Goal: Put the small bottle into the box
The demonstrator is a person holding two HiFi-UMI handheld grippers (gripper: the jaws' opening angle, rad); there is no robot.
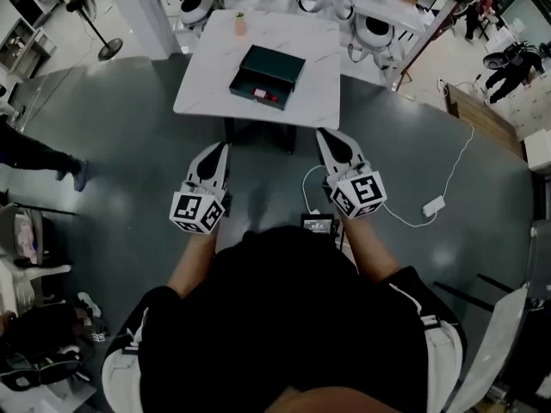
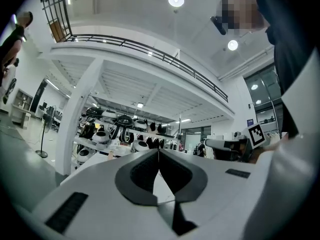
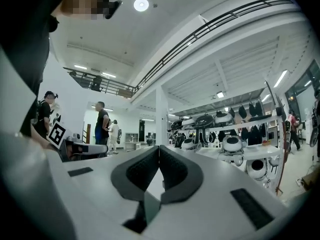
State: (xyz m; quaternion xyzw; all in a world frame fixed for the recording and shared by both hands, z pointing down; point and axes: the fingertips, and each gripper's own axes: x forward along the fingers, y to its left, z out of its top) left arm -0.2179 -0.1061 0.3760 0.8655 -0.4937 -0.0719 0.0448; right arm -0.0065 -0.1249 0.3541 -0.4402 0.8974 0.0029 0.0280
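Fingers of left gripper clenched empty, right gripper likewise, dark green rectangular box on far white marble table, small pale-orange bottle at its far edge.

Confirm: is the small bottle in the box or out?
Out. The small bottle stands upright on the white table, near its far edge, apart from the dark green box.

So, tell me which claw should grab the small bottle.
Left, probably: the small bottle stands far-left on the table, in line with the left claw; the right claw would cross the box.
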